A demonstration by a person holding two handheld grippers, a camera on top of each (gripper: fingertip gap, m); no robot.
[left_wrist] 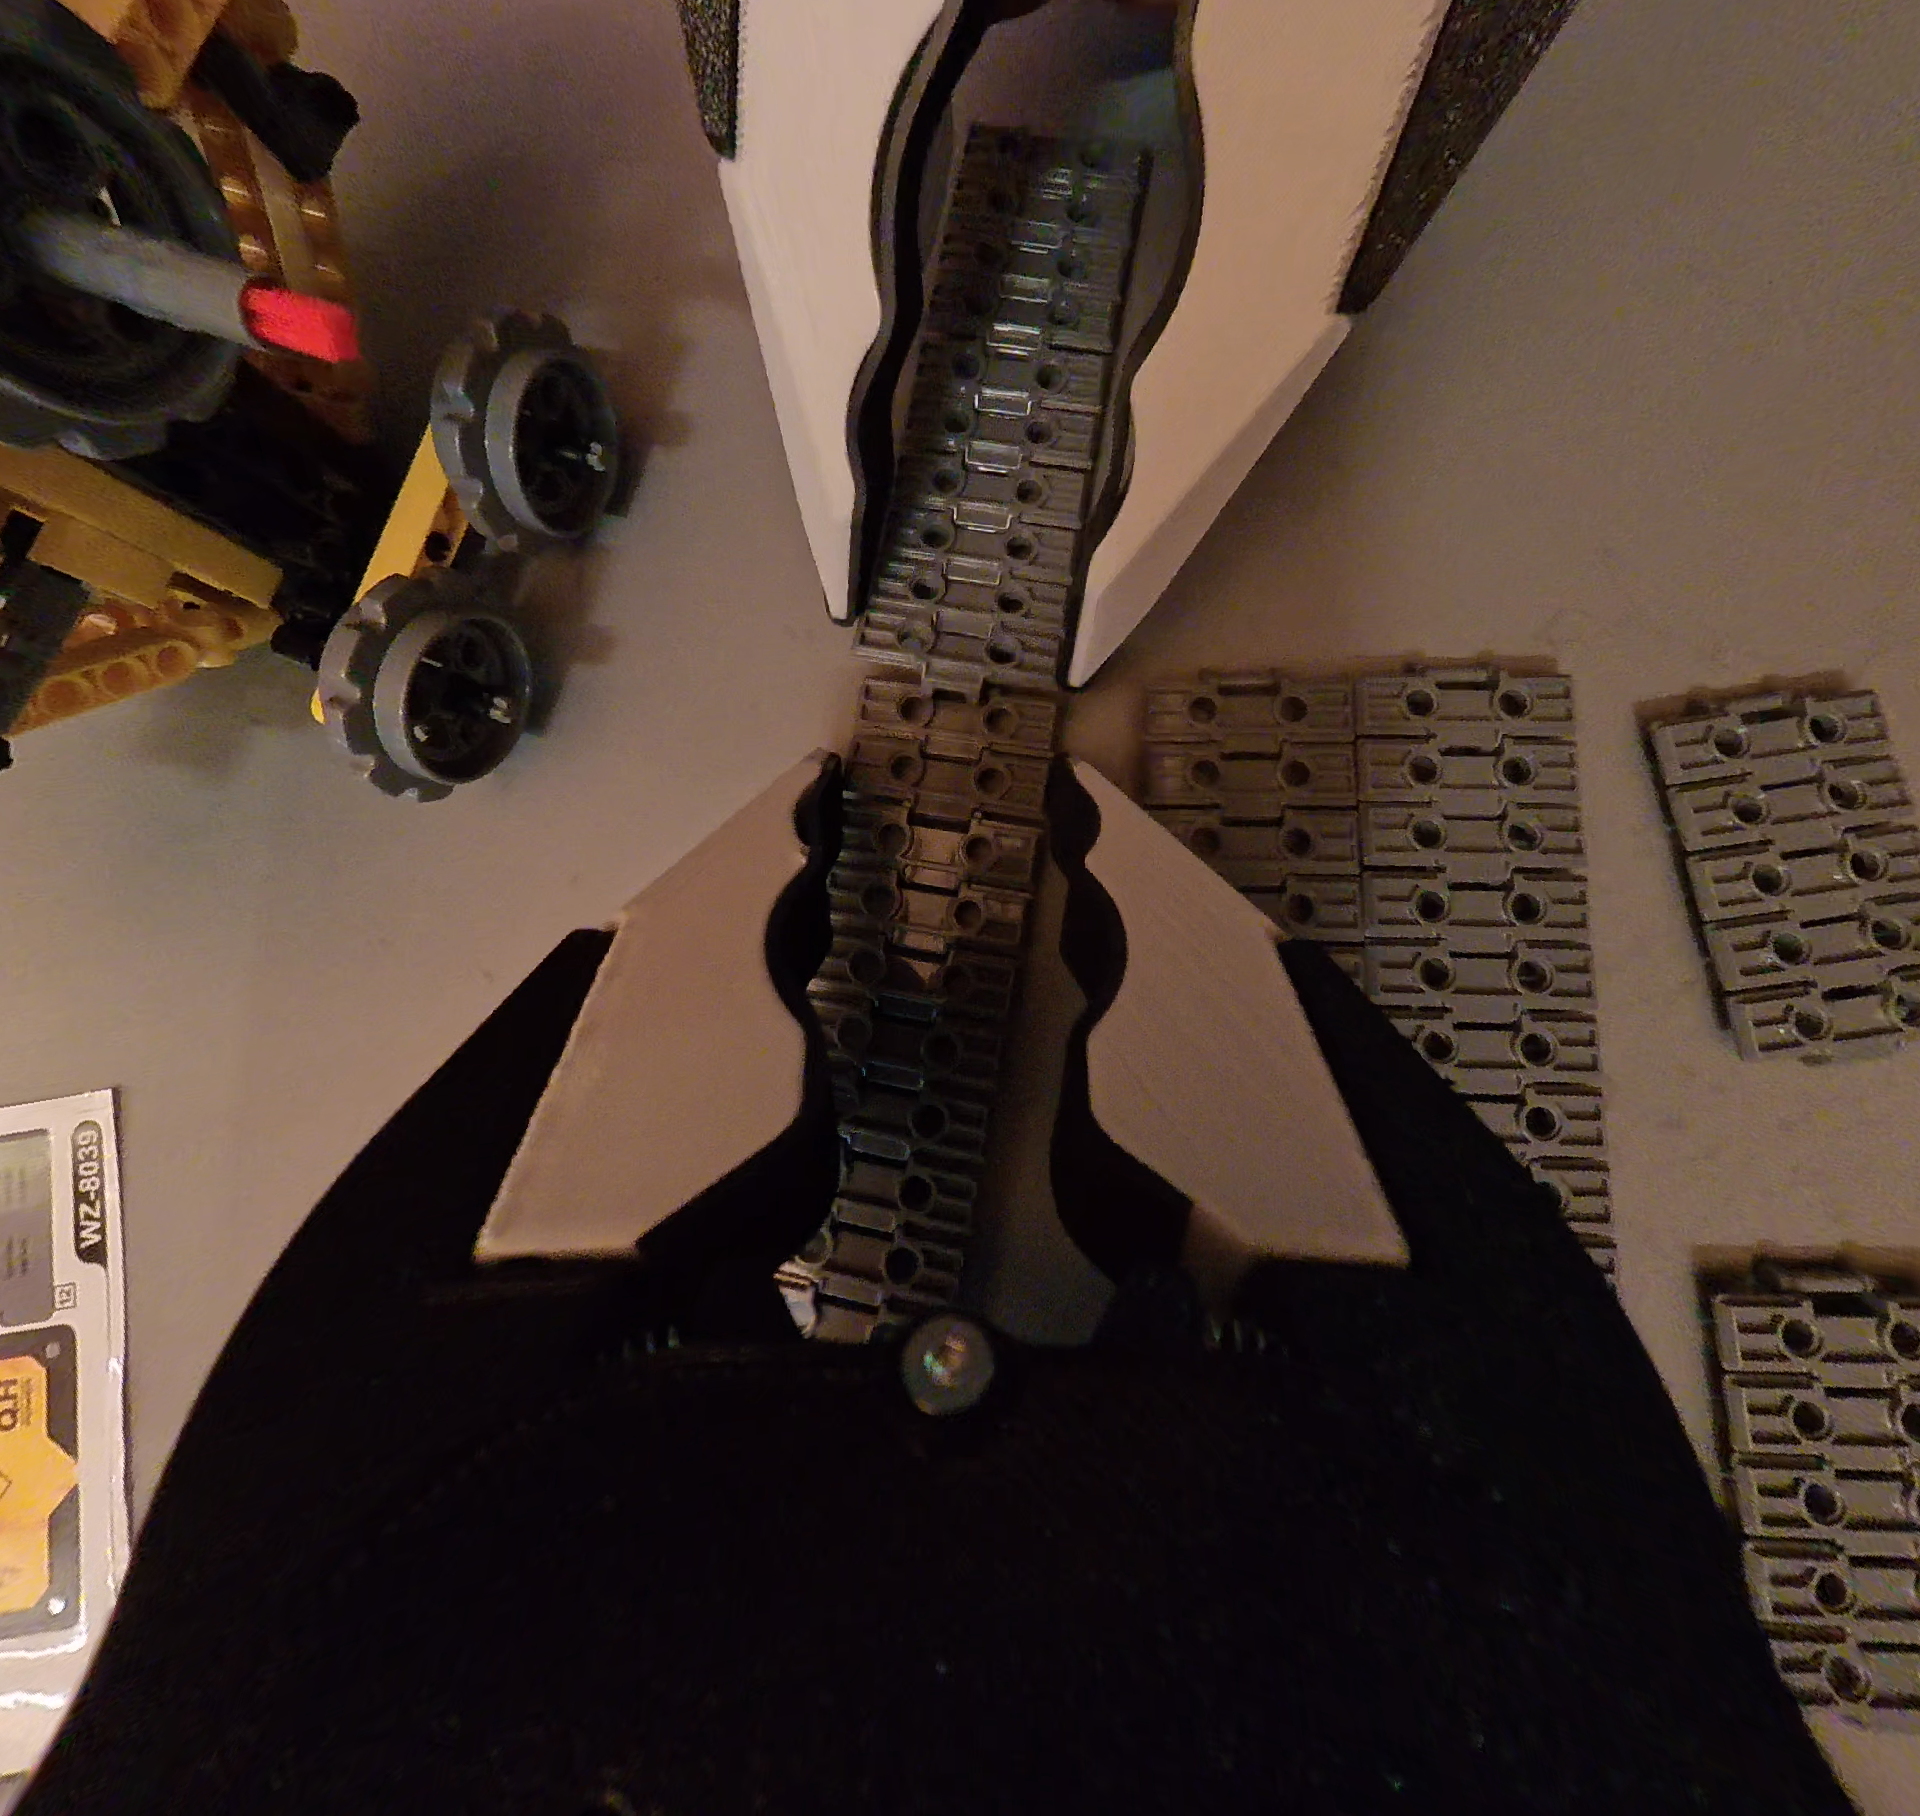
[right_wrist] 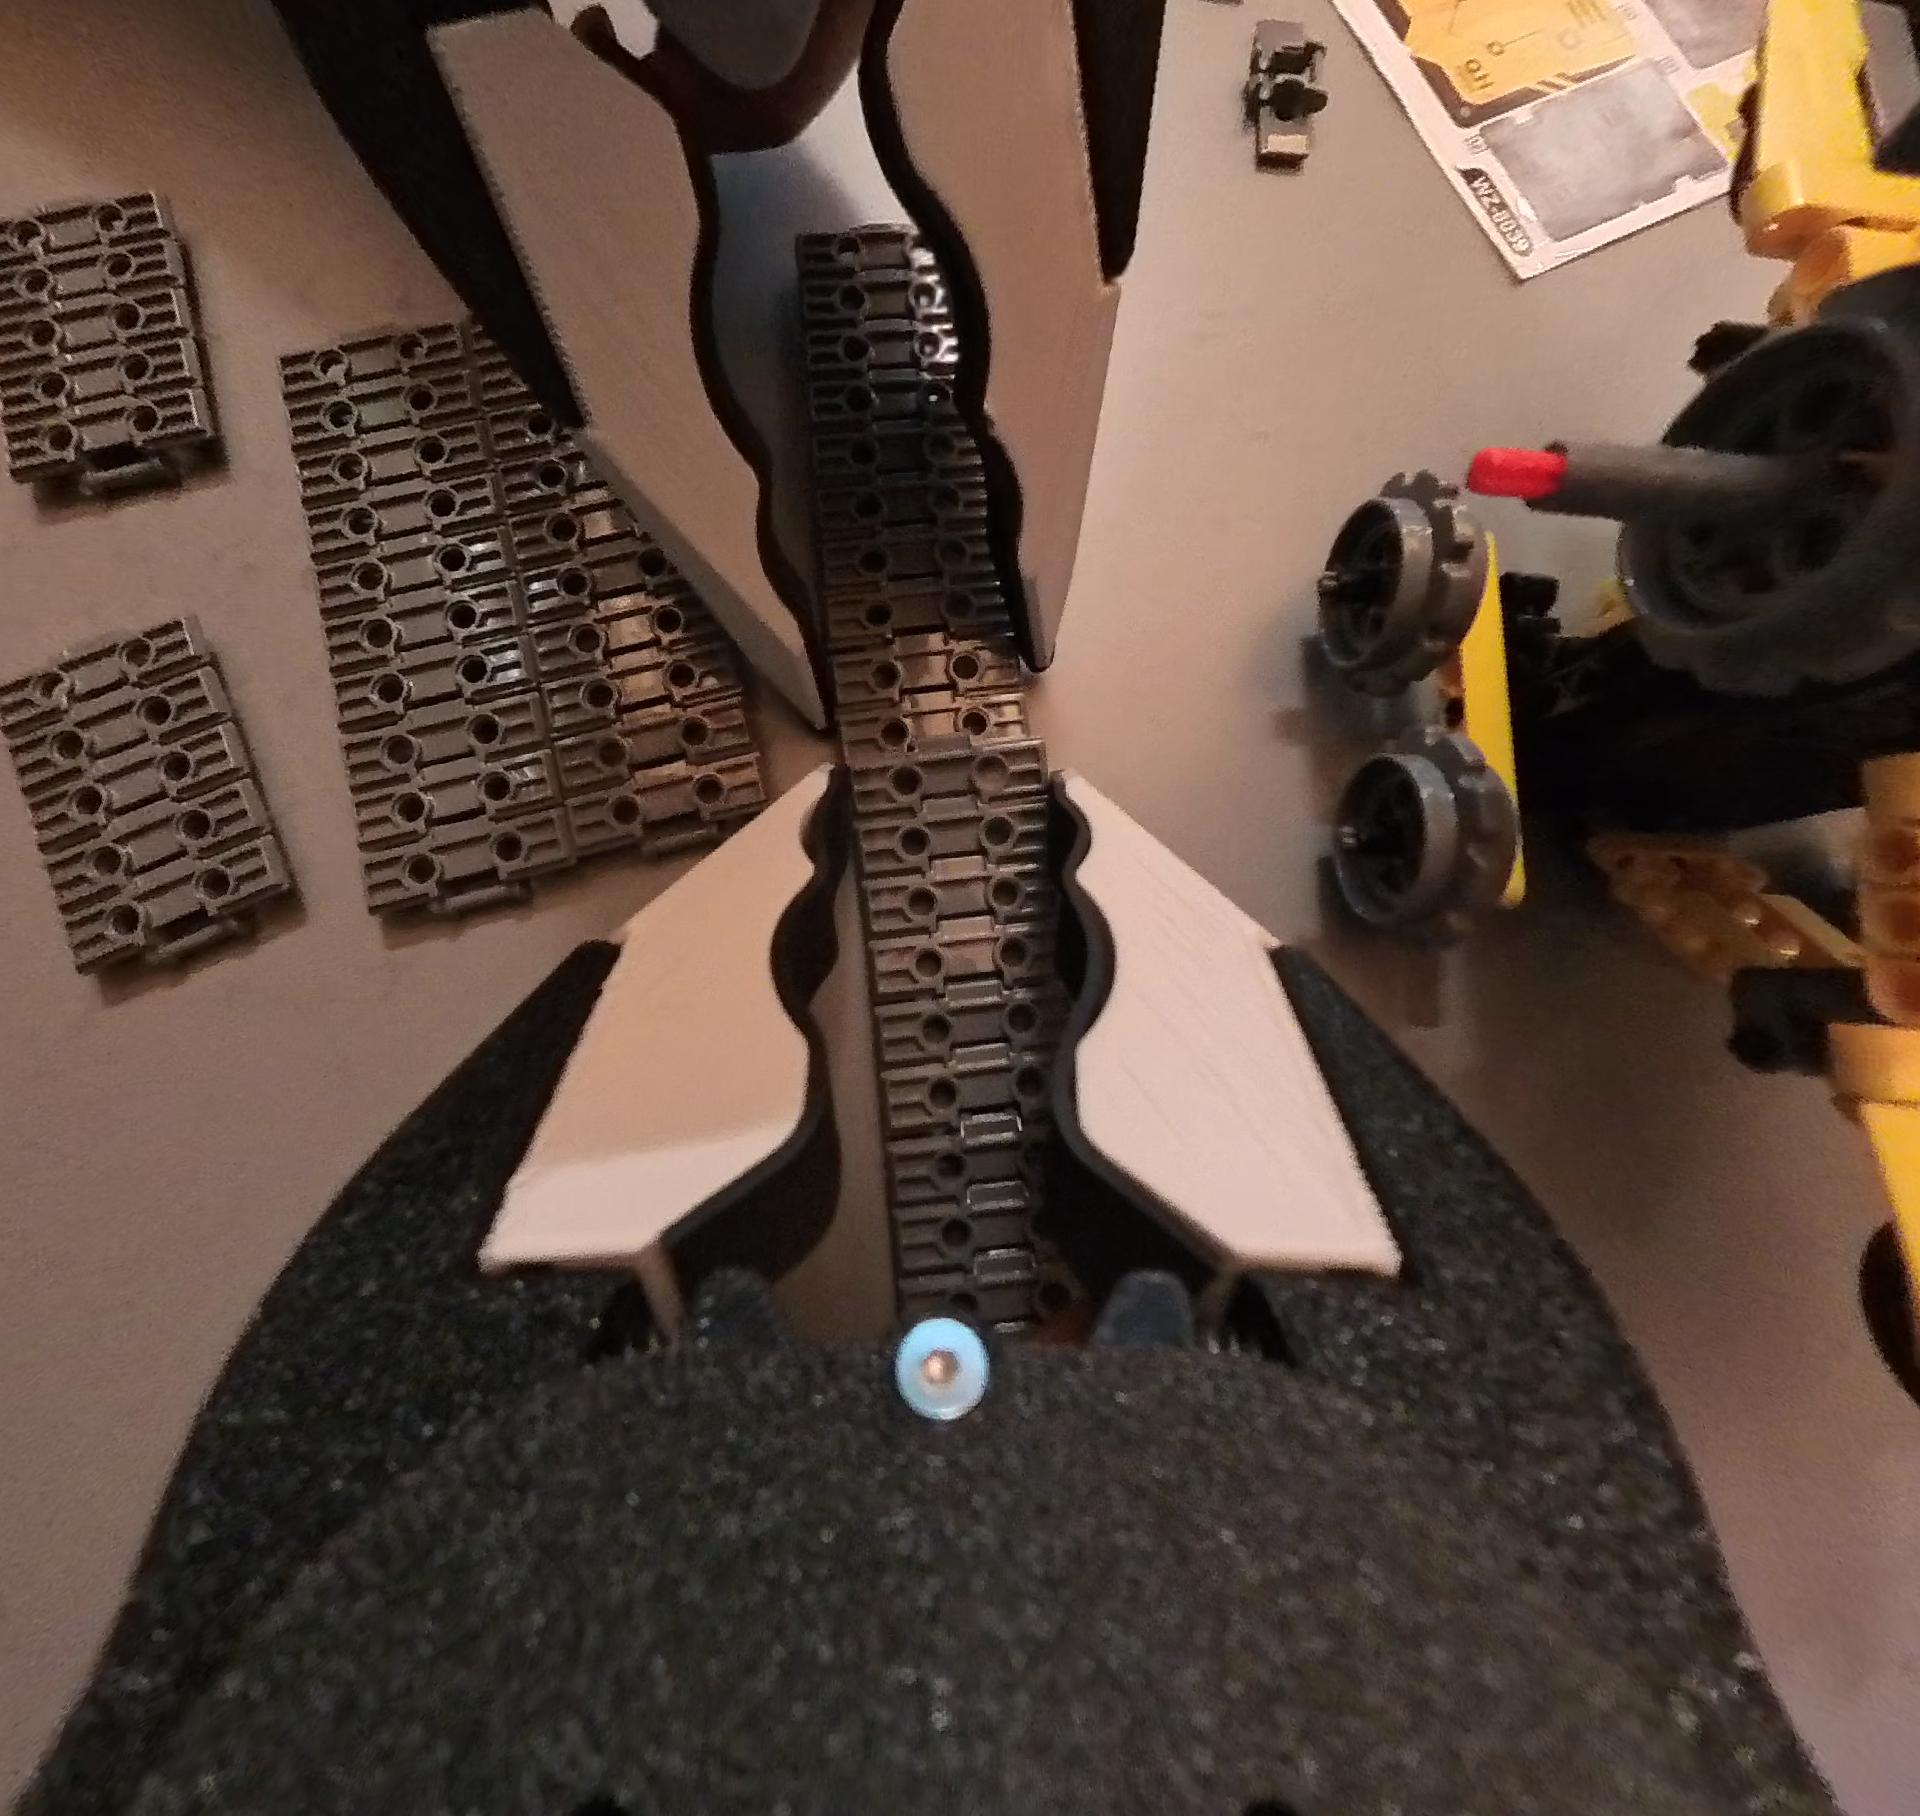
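— Jaws first: how do both pairs stand?

— Each is narrowed around a grey track strip. The left gripper (left_wrist: 951, 758) clasps one strip (left_wrist: 935, 987) by its edges; the right gripper (right_wrist: 945, 779) clasps a second strip (right_wrist: 961, 987). The two strips meet end to end between the facing tips, low over the grey surface (left_wrist: 1558, 416).

— How many loose track pieces lie about?

— In the left wrist view, three groups: a wide mat (left_wrist: 1455, 862) at 3 o'clock, a short piece (left_wrist: 1797, 862) farther right, and another (left_wrist: 1818, 1506) at 5 o'clock. The right wrist view splits the far group into two short pieces.

— Anything else?

— One yellow-and-black brick vehicle (left_wrist: 156, 467) at 10 o'clock with two small grey wheels (left_wrist: 530, 441) showing, and one printed sheet (left_wrist: 52, 1371) at 8 o'clock. The right wrist view adds two small dark parts (right_wrist: 1283, 88) at 1 o'clock.
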